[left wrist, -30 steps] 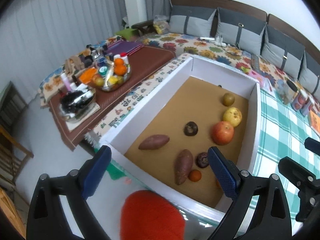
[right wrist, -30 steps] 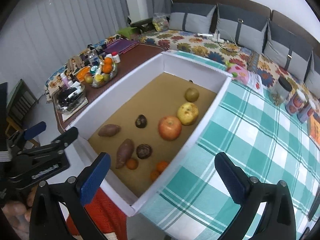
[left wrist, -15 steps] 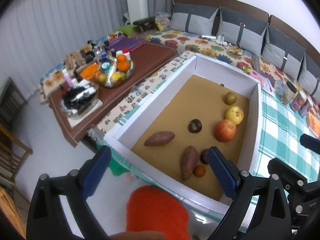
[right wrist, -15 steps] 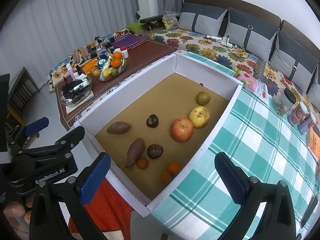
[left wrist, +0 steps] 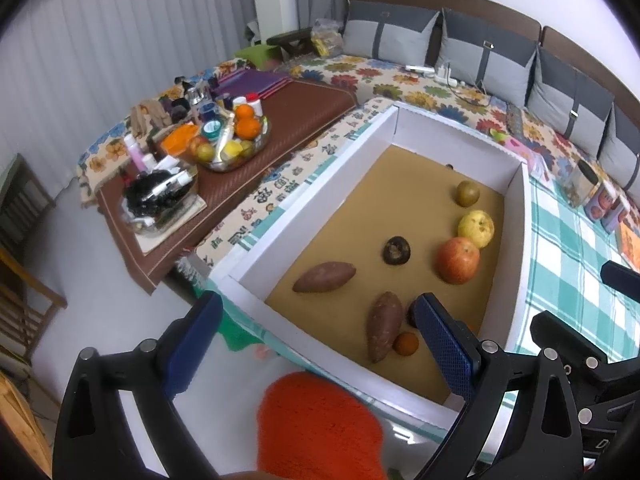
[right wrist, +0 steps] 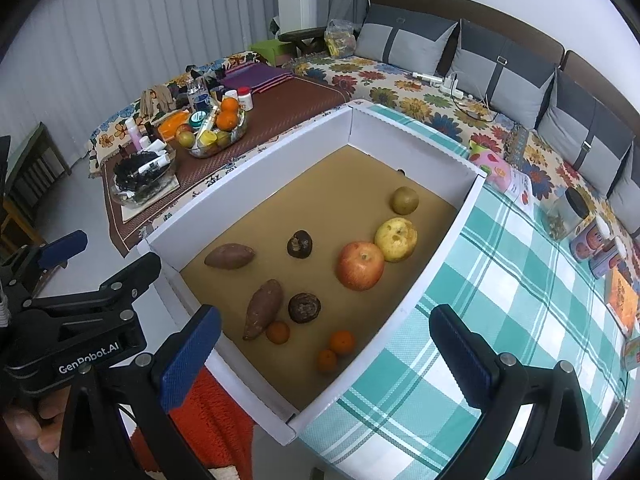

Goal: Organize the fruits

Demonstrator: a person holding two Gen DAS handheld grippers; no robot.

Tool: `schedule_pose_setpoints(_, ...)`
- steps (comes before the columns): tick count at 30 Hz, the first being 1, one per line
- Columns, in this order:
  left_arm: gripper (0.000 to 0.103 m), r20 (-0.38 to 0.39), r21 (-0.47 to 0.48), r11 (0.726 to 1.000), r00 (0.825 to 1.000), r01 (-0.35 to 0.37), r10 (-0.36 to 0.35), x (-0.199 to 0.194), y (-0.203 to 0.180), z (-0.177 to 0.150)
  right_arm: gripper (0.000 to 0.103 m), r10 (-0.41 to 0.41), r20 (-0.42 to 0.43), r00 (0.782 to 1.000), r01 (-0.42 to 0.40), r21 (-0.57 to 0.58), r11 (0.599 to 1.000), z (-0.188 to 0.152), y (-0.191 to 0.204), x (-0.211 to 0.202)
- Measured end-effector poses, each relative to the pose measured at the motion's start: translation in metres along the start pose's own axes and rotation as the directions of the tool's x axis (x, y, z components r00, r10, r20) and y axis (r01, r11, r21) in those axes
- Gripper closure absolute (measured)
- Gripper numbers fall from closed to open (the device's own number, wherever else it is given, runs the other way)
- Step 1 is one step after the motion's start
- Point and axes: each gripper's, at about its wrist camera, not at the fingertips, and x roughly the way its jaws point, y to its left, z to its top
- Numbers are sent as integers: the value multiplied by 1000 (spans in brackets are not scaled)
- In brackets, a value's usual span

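Fruit scattered loose on brown floor of white cardboard box (left wrist: 304, 216), seen from left wrist view. Left gripper (left wrist: 316, 336) spread wide, nothing between pads, hung over near box wall. Two sweet potatoes (left wrist: 325, 277) toward near-left; small orange (left wrist: 405, 344) just beside nearer one. Red apple (left wrist: 457, 260) touching yellow apple (left wrist: 475, 229) at right wall; brownish round fruit (left wrist: 467, 193) farther back. Dark shrivelled fruit (left wrist: 396, 250) mid-floor. Orange fabric (left wrist: 320, 428) below, in front of box.

Right wrist view: right gripper (right wrist: 324, 352) also wide apart, empty, over near box corner and green checked tablecloth (right wrist: 500, 300). Two more small oranges (right wrist: 342, 341) close together near right wall. Second dark fruit (right wrist: 305, 307) beside nearer sweet potato. Fruit bowl (right wrist: 218, 136) well apart on brown side table (right wrist: 288, 100).
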Motion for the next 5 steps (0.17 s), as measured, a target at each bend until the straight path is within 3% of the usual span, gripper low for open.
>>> schedule_pose_setpoints(5,5,-3,-14,1000,1000,15,-15,6,1,0,0,4,-4,1000,-4,6,1000,2,-1,6)
